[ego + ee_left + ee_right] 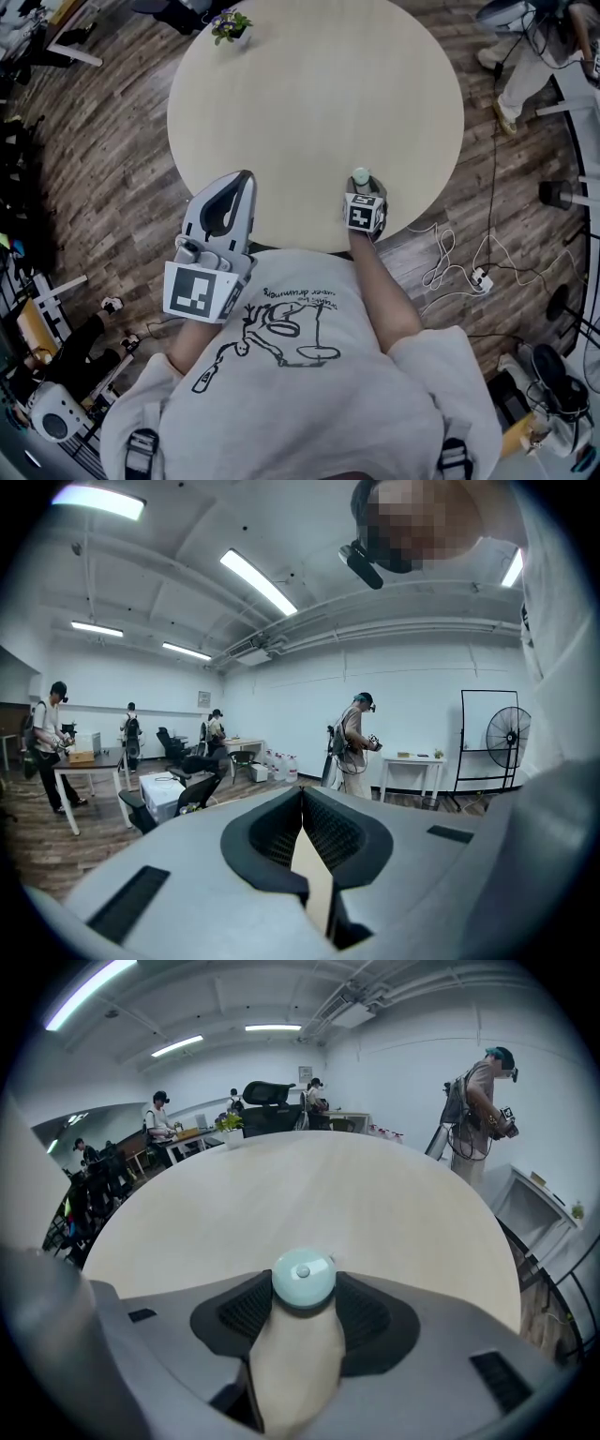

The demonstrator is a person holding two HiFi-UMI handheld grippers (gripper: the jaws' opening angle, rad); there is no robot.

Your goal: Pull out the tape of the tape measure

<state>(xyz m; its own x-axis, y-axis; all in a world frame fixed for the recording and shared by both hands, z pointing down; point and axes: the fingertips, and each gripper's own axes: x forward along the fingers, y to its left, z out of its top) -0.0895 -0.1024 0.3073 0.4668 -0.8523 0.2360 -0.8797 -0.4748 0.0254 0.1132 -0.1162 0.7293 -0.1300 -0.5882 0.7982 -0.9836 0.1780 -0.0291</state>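
Tape measure [303,1279]: I see it as a small round case, pale mint green, with a little raised button in the middle of its top face. It sits at the near edge of the round, pale surface [319,103], to the right of the middle, close to my operator's body.

On the left, the left hand-held gripper [246,178] hangs beside that near edge. In the left gripper view its dark ribbed pads are pressed together at the tips, with nothing between them, and it looks out across the room rather than down.

On the right, the right hand-held gripper [362,187] tilts steeply down over the surface. In the right gripper view it is pinching the tape measure, with one dark pad against each side of the round case and the button facing the camera. I cannot tell whether the case rests on the surface or is lifted off it.

Well apart, at the far edge of the surface, stands a small potted plant [231,25].
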